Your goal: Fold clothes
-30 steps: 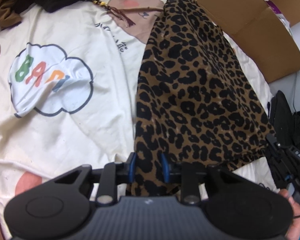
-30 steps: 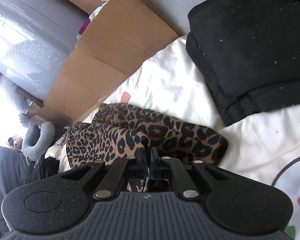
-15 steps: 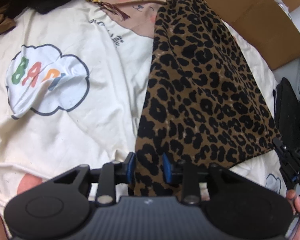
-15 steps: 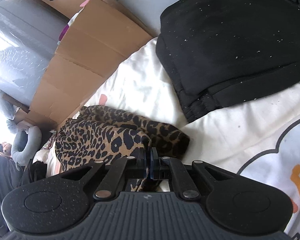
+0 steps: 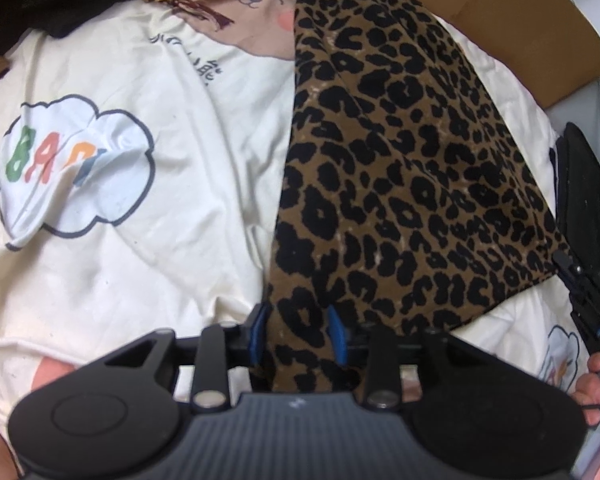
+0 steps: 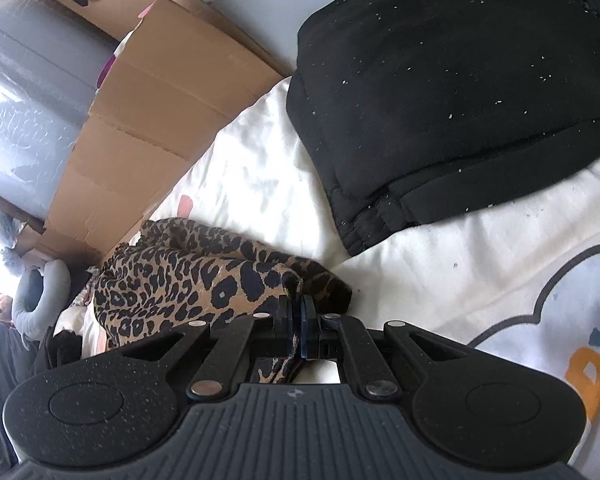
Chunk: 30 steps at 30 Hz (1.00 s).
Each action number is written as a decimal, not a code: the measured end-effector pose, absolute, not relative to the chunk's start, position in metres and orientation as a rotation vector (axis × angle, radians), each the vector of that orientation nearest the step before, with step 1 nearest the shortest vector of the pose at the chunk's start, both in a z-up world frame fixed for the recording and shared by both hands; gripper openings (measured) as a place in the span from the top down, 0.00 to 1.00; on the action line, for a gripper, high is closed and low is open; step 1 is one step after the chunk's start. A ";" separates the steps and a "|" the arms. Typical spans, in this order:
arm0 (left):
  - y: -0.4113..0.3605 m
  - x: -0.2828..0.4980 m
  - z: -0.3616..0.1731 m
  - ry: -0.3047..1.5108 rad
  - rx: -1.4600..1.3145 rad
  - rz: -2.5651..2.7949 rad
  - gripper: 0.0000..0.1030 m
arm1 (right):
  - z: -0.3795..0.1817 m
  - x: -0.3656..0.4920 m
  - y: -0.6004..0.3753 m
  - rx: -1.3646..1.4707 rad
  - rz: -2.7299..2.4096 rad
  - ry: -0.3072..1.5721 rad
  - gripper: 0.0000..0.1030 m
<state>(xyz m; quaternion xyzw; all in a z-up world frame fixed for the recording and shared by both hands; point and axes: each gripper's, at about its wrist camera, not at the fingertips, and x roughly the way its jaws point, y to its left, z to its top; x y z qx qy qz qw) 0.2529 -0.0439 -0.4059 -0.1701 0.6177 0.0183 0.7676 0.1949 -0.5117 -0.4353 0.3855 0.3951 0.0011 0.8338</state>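
Currently, your left gripper (image 5: 298,334) is opening, with a fold of the leopard-print garment (image 5: 400,168) between its blue pads; whether they still press it is unclear. Treat the garment, lying on the printed bedsheet (image 5: 120,240), as light, limp and prone to slipping: take hold at hems or corners. Your right gripper (image 6: 297,330) is clamped shut on the garment's edge (image 6: 204,280). The grippers' bodies hide the cloth nearest you.

Cream printed bedsheet (image 5: 188,264) carries leopard-print garment (image 5: 400,184) and folded black garment (image 6: 452,92)
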 end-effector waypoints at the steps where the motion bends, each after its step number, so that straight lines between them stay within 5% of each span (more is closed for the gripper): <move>1: -0.044 0.253 -0.406 1.342 -0.365 0.037 0.66 | -0.435 0.195 -0.513 0.820 -0.001 0.834 0.99; 13: -0.039 0.275 -0.378 1.304 -0.328 0.039 0.66 | -0.442 0.195 -0.517 0.808 -0.031 0.876 0.96; 30: -0.092 0.412 -0.334 1.133 -0.264 -0.091 0.66 | -0.416 0.189 -0.539 0.725 0.001 0.853 0.93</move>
